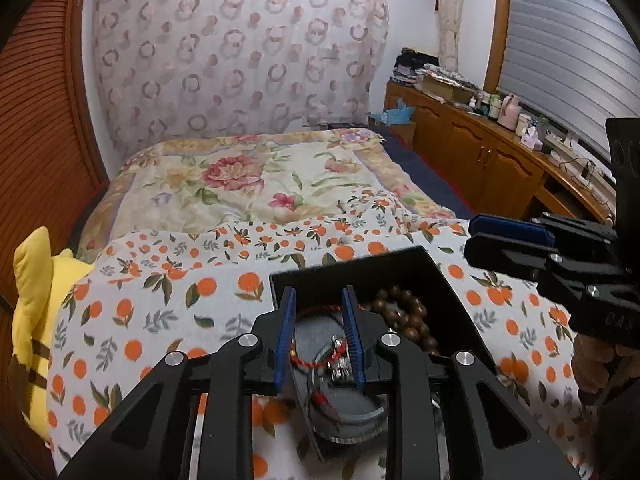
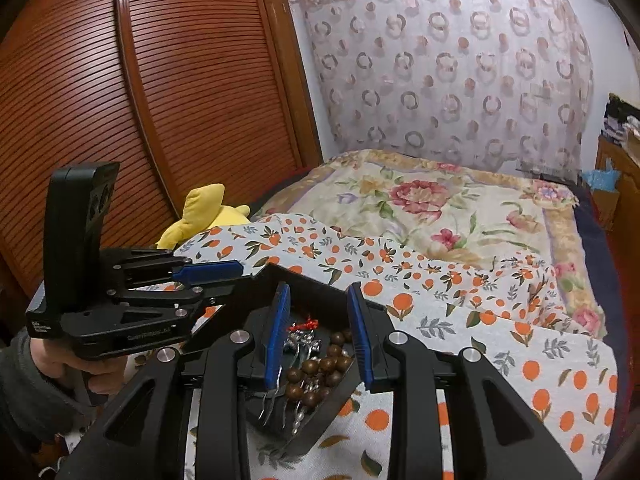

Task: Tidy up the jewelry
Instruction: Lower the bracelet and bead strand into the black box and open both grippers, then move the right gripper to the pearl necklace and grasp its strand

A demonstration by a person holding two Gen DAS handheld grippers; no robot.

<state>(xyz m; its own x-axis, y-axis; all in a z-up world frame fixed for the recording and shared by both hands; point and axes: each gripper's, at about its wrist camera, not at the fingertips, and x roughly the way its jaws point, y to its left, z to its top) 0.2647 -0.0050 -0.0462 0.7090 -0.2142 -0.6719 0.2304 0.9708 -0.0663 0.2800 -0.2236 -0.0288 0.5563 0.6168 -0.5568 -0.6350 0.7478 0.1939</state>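
Left tool [image 1: 320, 334] hangs right over the black open-topped box [image 1: 400, 268], its blue-padded fingers [image 1: 286, 336] spread apart with nothing between them. Framed in that gap is the red braided cord bracelet [image 1: 308, 362], lying inside the box with small silver charms [image 1: 340, 360] bunched on it, on top of a round grey disc [image 1: 344, 404]. Just to the right in the same box sits the brown wooden bead bracelet [image 1: 408, 316], coiled against the far wall.

Over to the right tool [image 2: 318, 334], which hovers above the same box from the other side. Its fingers are parted too, gripping nothing, and the wooden beads show between them with a tangle of silver chain beside them. From this side the left tool appears at the box's near corner, held in the person's left hand [image 2: 86, 368]. In the left view the right tool comes in from the right edge, fingers close together there, off the box's right rim and above the bedding.

The box rests on a white sheet printed with oranges and leaves [image 1: 160, 300], spread across the bed. Beyond it lies a cream floral quilt [image 1: 248, 184]. A yellow plush toy [image 1: 36, 320] slumps at the bed's left edge, next to the slatted wooden wardrobe doors [image 2: 140, 100].
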